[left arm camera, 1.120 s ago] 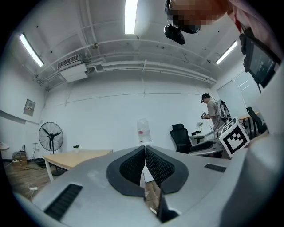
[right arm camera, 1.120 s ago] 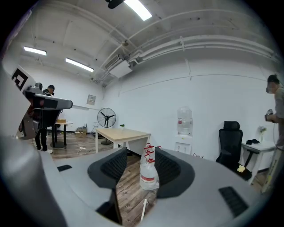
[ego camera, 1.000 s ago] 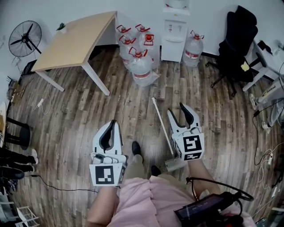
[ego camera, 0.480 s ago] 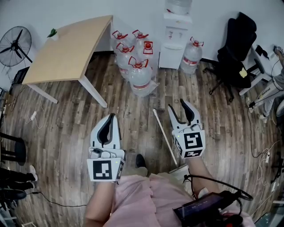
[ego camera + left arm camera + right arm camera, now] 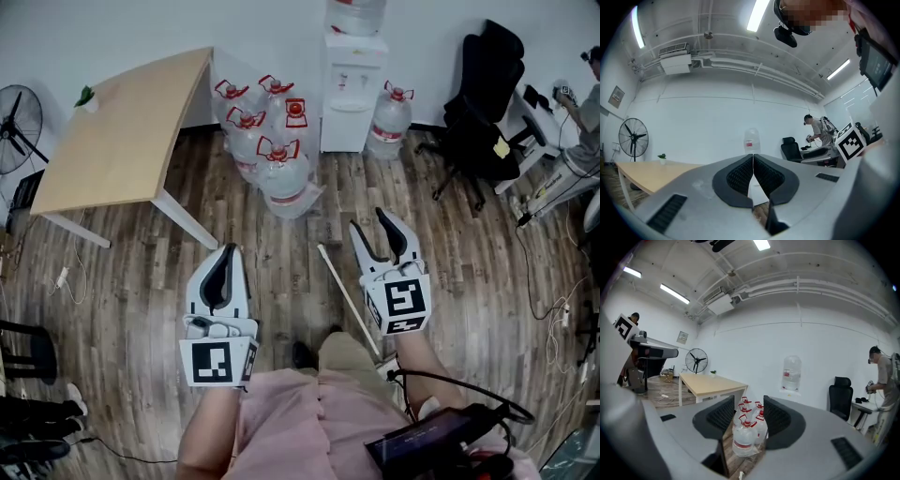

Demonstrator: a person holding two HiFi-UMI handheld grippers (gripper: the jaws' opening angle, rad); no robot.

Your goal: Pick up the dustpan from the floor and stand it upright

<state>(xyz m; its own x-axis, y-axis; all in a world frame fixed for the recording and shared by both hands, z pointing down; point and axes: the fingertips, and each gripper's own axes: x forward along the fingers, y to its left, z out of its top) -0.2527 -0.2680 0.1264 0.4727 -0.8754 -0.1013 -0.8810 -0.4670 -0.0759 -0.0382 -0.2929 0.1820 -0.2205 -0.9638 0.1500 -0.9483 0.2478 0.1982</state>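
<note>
Left gripper: jaws pressed together, empty, idle for now
Right gripper: jaws parted, nothing between — probably readied for the grasp
Dustpan: flat on floor beside right gripper — pan end hidden

Open floor in the middle is crossed by the dustpan handle and hemmed by water bottles ahead, table left, chair right.

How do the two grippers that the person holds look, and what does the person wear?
Both the left gripper and the right gripper are pale grey with two curved jaws, ribbed black pads and a black-and-white marker cube. The person wears pink clothing.
</note>
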